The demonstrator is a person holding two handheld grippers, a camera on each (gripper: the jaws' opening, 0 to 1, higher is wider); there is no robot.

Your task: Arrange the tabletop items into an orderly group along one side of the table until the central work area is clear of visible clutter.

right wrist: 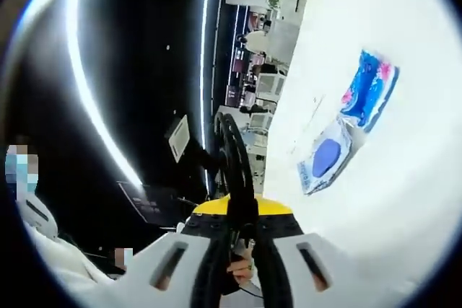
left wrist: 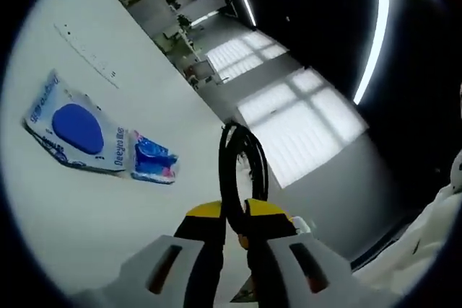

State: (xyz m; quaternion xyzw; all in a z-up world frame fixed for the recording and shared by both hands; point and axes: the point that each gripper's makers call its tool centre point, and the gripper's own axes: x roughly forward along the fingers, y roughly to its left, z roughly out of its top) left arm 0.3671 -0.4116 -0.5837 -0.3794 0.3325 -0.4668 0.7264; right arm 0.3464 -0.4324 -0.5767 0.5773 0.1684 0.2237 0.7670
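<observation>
In the left gripper view my left gripper (left wrist: 234, 223) has its yellow-tipped jaws shut on a coil of black cable (left wrist: 242, 160) that loops up above them. On the white table (left wrist: 86, 207) to the left lie a white wipes pack with a blue oval lid (left wrist: 76, 129) and, touching its right end, a small blue and pink tissue pack (left wrist: 154, 160). My right gripper (right wrist: 242, 216) is likewise shut on a black cable loop (right wrist: 234, 153). To its right the wipes pack (right wrist: 326, 158) and the tissue pack (right wrist: 368, 86) lie end to end on the table (right wrist: 404, 207).
The table edge runs just beside the cable in both views, with a dark room, light strips and distant desks beyond it. A person in white clothing (right wrist: 50, 250) stands at the left of the right gripper view, and a white sleeve (left wrist: 444, 207) shows by the left gripper.
</observation>
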